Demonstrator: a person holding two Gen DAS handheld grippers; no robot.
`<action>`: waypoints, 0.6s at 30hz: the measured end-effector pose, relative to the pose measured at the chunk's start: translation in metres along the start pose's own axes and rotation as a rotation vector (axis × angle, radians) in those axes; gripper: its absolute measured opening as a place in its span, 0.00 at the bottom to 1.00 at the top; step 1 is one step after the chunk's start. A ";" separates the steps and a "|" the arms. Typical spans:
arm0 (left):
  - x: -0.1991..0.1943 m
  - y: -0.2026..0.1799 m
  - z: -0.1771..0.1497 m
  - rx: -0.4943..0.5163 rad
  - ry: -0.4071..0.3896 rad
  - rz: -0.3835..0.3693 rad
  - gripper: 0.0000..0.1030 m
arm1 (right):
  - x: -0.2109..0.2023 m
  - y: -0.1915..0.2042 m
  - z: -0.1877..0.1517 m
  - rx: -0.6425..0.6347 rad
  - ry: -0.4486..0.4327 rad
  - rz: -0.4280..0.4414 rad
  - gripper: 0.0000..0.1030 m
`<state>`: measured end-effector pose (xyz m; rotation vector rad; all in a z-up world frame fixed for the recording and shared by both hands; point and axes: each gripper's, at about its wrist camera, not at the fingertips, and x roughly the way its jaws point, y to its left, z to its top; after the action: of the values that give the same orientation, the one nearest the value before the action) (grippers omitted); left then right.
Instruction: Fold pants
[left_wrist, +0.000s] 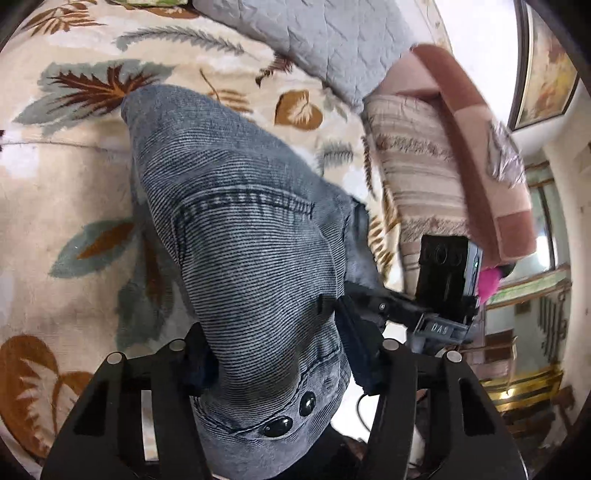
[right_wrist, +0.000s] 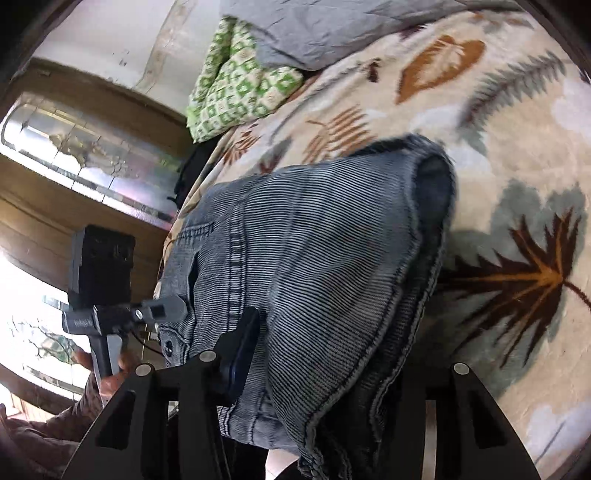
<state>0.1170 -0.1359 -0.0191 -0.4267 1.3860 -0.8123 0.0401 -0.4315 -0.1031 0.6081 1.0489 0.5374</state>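
While both grippers pinch the pants (left_wrist: 251, 236), only the right view shows a green cloth (right_wrist: 236, 77).

Left wrist view: looks steeply down along its hand-held gripper (left_wrist: 280, 373), close above the pants (left_wrist: 243, 236) on the bed (left_wrist: 55, 192). Right wrist view: same close, downward stance from the opposite side. Both share the pants, the bed's leaf-print cover and the grey pillow (left_wrist: 332, 40).
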 end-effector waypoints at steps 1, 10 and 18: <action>-0.007 0.000 0.002 0.004 -0.013 0.008 0.54 | 0.000 0.006 0.002 -0.007 -0.001 0.003 0.47; -0.077 0.005 0.050 0.028 -0.154 0.106 0.54 | 0.013 0.069 0.068 -0.128 -0.073 0.050 0.48; -0.057 0.053 0.100 0.005 -0.134 0.272 0.54 | 0.071 0.073 0.124 -0.157 -0.100 -0.044 0.49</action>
<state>0.2285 -0.0782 0.0006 -0.2752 1.2835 -0.5547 0.1726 -0.3566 -0.0522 0.4674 0.9141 0.5403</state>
